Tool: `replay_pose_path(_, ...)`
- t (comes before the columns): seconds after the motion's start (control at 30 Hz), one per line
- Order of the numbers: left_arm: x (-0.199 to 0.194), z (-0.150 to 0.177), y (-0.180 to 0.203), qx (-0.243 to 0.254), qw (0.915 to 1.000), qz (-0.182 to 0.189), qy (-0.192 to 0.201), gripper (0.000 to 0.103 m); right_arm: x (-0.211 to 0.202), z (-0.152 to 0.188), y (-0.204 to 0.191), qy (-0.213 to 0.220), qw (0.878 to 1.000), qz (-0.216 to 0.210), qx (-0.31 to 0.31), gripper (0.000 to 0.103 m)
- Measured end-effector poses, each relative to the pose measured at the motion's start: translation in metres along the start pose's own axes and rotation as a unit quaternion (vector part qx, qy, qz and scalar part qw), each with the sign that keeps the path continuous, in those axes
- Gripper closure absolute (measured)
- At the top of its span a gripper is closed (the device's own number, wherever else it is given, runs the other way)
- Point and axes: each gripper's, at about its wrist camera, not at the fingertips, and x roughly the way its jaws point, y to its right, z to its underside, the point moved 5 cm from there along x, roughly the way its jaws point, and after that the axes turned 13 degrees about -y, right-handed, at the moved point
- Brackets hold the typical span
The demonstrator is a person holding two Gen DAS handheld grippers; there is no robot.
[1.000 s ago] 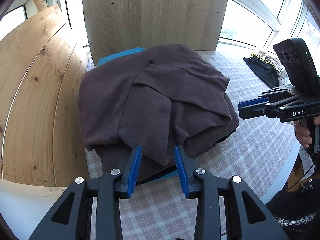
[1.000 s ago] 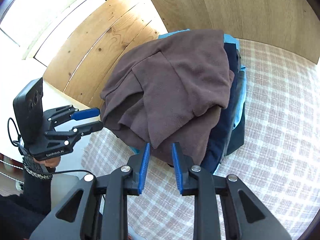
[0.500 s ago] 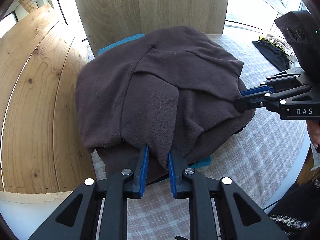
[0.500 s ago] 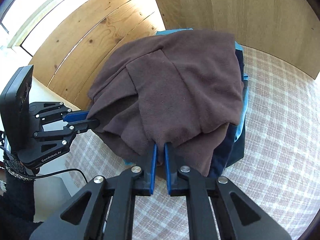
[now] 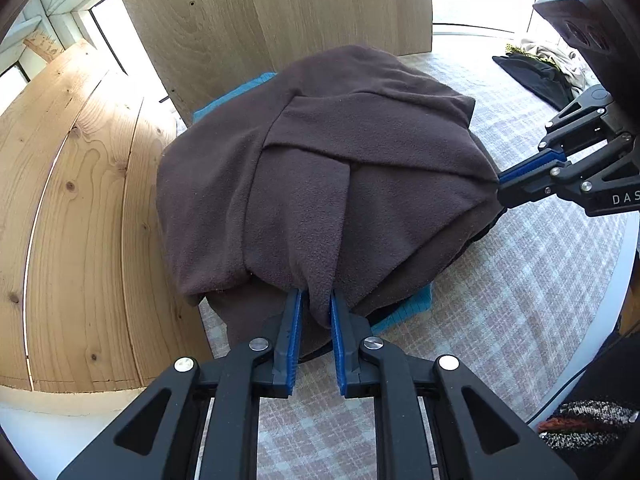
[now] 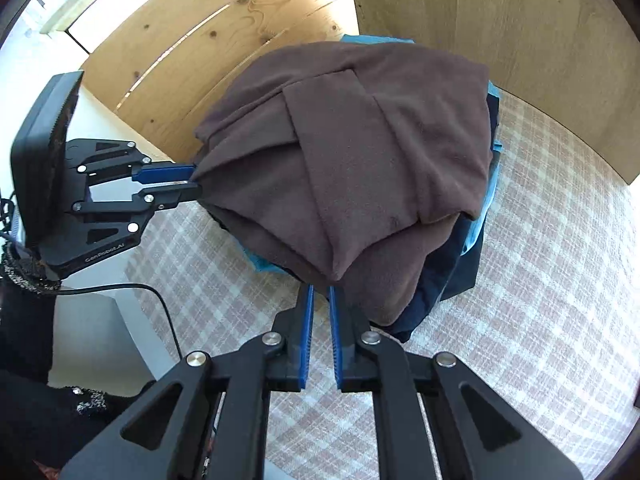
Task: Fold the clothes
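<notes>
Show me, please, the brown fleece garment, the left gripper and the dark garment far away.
brown fleece garment (image 5: 360,152): left wrist view, top folded panel.
left gripper (image 5: 316,308): left wrist view, between fingertips.
dark garment (image 5: 536,78): left wrist view, its middle.

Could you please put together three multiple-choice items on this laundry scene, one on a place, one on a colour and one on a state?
1. Where does the brown fleece garment lie?
A. on top of a stack of folded clothes
B. on the bare floor
C. on a hanger

2. What colour is the cloth that peeks out under the brown fleece garment on its near side?
A. red
B. light blue
C. yellow

3. How do the left gripper and the right gripper stand?
A. both wide open and clear of the fabric
B. one holds a hanger
C. each pinched on an edge of the brown fleece garment

Answers: 1 A, since dark navy and blue layers show beneath it on the checked cloth. 2 B, a light blue edge shows there. 3 C, fleece sits between both pairs of blue pads; the left jaws are opening slightly.
</notes>
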Motion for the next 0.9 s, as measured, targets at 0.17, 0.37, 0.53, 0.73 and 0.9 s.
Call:
replay_pose_path(0.17, -0.032, -0.004, -0.01, -0.019, 0.9991, 0.001, 0.037, 0.085, -0.037, -0.017, 0.035, 0.091, 0.994, 0.043, 0.04, 0.094)
replay_pose_path(0.37, -0.038, -0.065, 0.001, -0.006, 0.9958, 0.005, 0.091, 0.084, -0.013, -0.067, 0.06, 0.121, 0.99, 0.044, 0.057, 0.094)
replay_pose_path(0.53, 0.029, -0.091, 0.002, -0.019, 0.9962, 0.074, 0.043, 0.081, 0.023, -0.062, 0.07, 0.049, 0.994, 0.085, 0.045, 0.095)
replay_pose_path(0.73, 0.011, -0.077, -0.031, -0.107, 0.9813, 0.135, 0.085, 0.081, -0.041, -0.092, 0.071, 0.165, 0.98, 0.083, 0.079, 0.062)
replay_pose_path(0.9, -0.02, -0.095, -0.07, -0.155, 0.977, 0.059, 0.134, 0.054, -0.018, -0.132, 0.084, 0.162, 0.977, 0.101, 0.094, 0.051)
